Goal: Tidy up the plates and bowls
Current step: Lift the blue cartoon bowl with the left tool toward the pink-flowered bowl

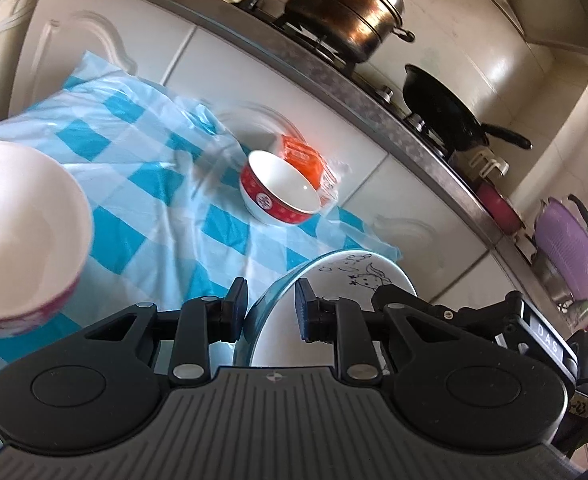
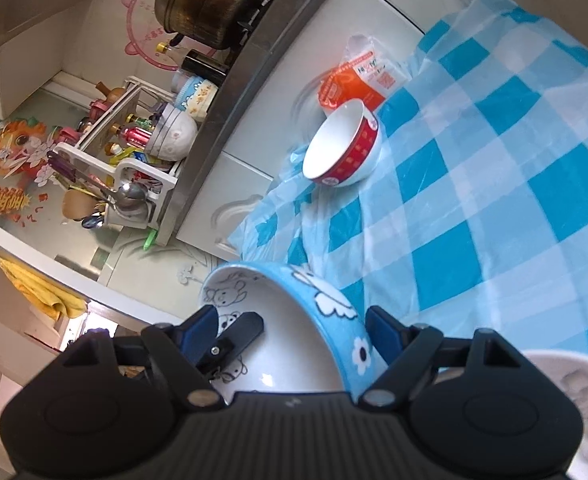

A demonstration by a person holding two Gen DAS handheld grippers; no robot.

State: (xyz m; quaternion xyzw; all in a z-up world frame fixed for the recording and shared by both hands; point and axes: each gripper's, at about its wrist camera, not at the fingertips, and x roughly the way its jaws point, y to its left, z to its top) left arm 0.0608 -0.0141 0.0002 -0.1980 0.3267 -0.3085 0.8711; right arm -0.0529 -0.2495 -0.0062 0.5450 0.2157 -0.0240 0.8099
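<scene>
A blue bowl (image 1: 334, 280) with cartoon drawings inside hangs tilted over the blue-checked cloth (image 1: 134, 120). My left gripper (image 1: 270, 308) is shut on its near rim. In the right wrist view the same bowl (image 2: 318, 304) lies between the wide jaws of my right gripper (image 2: 290, 328). The pads stand close on either side without clearly pressing, and a left finger (image 2: 238, 336) shows inside the bowl. A red-banded white bowl (image 1: 282, 188) (image 2: 342, 148) rests on the cloth. Another white bowl (image 1: 26, 232) (image 2: 566, 400) sits close by at the frame edge.
An orange packet (image 1: 302, 156) lies behind the red bowl, against white cabinet doors (image 1: 214, 60). Above runs a steel counter edge with a dark pot (image 1: 346, 12), a black pan (image 1: 438, 108) and a purple colander (image 1: 570, 248). A white utensil rack (image 2: 134, 152) stands on the counter.
</scene>
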